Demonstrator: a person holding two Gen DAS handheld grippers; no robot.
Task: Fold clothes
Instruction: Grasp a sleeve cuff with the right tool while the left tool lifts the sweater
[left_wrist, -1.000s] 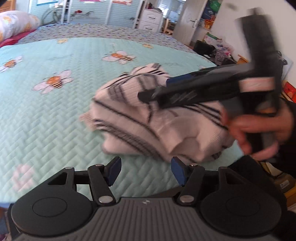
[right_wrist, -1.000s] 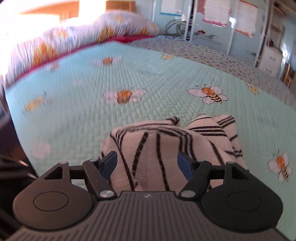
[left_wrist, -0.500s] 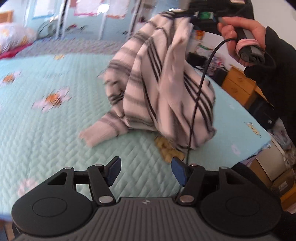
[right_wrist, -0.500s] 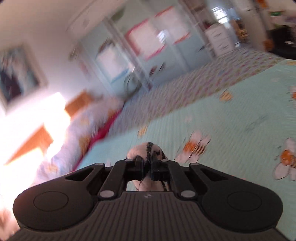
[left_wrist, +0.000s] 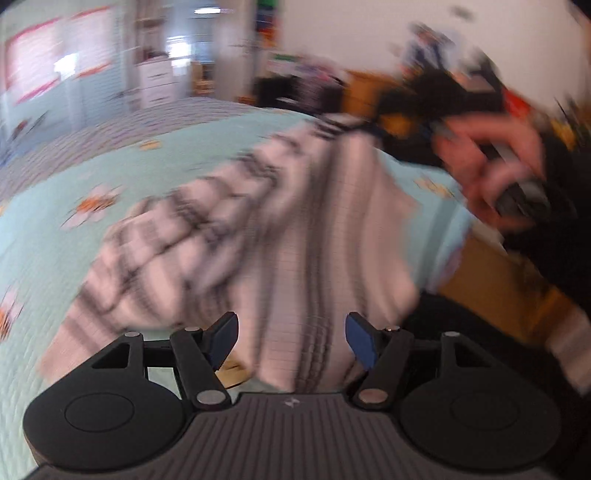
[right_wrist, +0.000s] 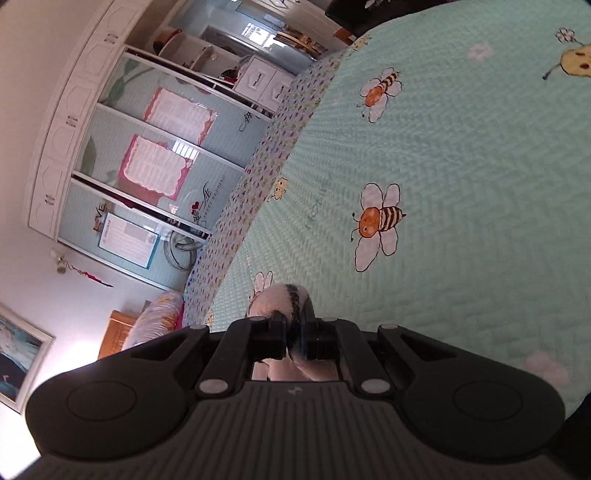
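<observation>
Bedroom with a wide bed; its mint-green quilt (right_wrist: 461, 184), printed with bees and flowers, fills most of both views. Behind it, in the right wrist view, stands a white wardrobe (right_wrist: 122, 147) with pale blue sliding panels, and a white chest of drawers (right_wrist: 266, 83) sits near the far corner of the bed.

Left wrist view, heavily blurred: the left gripper (left_wrist: 290, 338) stands wide, its blue-padded fingers (left_wrist: 360, 341) apart and closed on nothing. A white sweater with dark stripes (left_wrist: 295, 229) hangs stretched out directly ahead of it, above the quilt (left_wrist: 55, 177); its lower edge appears to reach down between the spread fingers, though the blur does not allow contact to be judged. At upper right, the person's right hand (left_wrist: 491, 162) grips the handle of the other tool, from which the top of the sweater hangs. A dark sleeve (left_wrist: 557, 229) runs off the right edge.

Right wrist view, sharp and rolled sideways: the right gripper (right_wrist: 293, 341) is clamped narrow on a bunched fold of the sweater (right_wrist: 282, 297), which bulges out just beyond the fingertips. A pillow (right_wrist: 159, 319) lies at the head of the bed.
</observation>
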